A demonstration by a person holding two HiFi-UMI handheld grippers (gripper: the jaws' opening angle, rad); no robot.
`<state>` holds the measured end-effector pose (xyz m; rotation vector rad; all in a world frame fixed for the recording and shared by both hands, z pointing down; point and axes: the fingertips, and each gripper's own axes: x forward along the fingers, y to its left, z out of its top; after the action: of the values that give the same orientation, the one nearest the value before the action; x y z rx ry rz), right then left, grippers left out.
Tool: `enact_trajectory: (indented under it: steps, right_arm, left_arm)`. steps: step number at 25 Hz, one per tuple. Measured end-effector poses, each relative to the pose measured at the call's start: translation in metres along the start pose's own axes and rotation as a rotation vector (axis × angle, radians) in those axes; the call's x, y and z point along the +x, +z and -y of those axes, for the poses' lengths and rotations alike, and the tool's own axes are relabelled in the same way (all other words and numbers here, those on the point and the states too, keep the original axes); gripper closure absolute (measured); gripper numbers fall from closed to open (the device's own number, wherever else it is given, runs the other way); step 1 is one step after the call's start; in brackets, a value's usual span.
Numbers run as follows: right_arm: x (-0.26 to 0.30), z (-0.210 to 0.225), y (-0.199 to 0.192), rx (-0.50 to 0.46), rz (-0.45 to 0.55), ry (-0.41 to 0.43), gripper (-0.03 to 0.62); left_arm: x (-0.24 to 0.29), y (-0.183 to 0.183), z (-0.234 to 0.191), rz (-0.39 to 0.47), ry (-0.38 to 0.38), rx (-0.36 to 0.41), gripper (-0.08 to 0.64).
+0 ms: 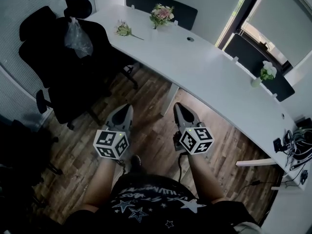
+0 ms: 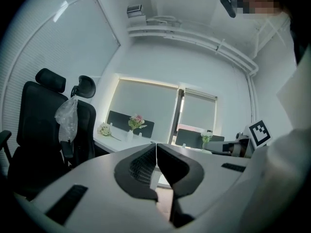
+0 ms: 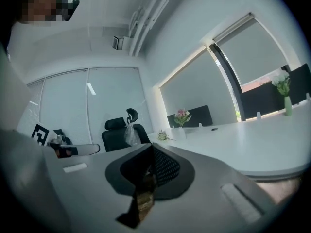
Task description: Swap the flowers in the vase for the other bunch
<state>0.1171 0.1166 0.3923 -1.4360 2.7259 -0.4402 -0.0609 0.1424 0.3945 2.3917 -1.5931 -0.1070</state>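
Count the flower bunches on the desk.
3: a loose bunch lying at the desk's left end, a pink bunch standing beside it, a white bunch standing far right. None looks hidden.

A long white counter (image 1: 209, 77) curves across the room above a wood-plank floor (image 1: 151, 126). Near its far left end stands a small white vase (image 2: 129, 136) holding pink flowers (image 1: 162, 13), close to the back edge. Just left of it a loose bunch (image 1: 124, 29) lies flat on the top, its stem pointing towards the vase. A round cable hole (image 1: 189, 39) sits to the right. Well apart, further right, a second vase (image 1: 256, 82) holds white flowers (image 1: 267, 70).
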Motion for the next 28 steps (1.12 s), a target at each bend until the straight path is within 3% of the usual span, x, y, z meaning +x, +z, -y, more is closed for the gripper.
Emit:
enact_trajectory:
  steps: [11,22,28]
  right_arm:
    - [0.084,0.001,0.012,-0.002,-0.008,-0.042,0.589]
    - [0.114,0.022,0.004,0.020,-0.019,-0.069,0.589]
    - [0.161,0.051,0.015,0.046,-0.011,-0.006,0.589]
  left_arm:
    - [0.049,0.024,-0.075,-0.004,-0.033,-0.025,0.549]
    - [0.087,0.008,-0.088,-0.052,-0.066,-0.037,0.549]
    - [0.130,0.006,-0.102,-0.061,-0.020,-0.031,0.549]
